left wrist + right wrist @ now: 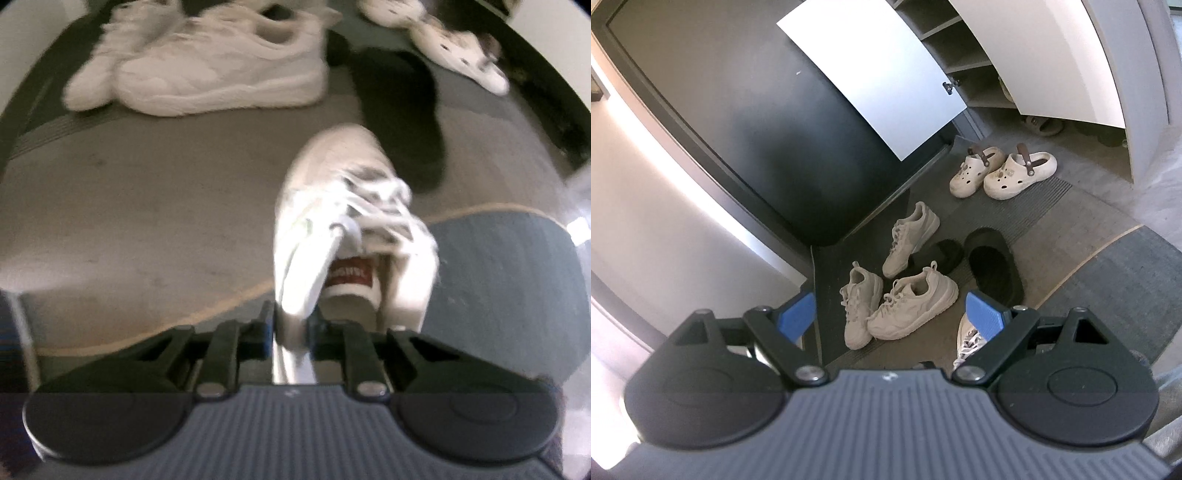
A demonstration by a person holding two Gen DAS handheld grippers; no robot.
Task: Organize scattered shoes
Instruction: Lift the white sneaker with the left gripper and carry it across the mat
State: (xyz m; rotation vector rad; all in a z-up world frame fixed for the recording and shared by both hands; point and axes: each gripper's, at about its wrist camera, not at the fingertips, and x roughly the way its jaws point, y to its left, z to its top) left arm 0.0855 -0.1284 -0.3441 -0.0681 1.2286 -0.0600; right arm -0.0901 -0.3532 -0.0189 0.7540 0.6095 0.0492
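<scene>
White sneaker (343,229) lengthwise, toe away.

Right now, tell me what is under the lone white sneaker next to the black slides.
The lone white sneaker has its heel resting on a black slide, whose toe end shows beside it. The rest of that slide is covered, so nothing else beneath can be seen.

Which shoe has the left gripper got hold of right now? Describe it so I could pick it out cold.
Start at the curved tan seam where the grey floor meets the dark blue mat. The white lace-up sneaker lies across that seam, its heel collar pinched in the left gripper. Unlike the chunky cream sneakers farther off, it is slimmer and shows a red tongue label.
</scene>
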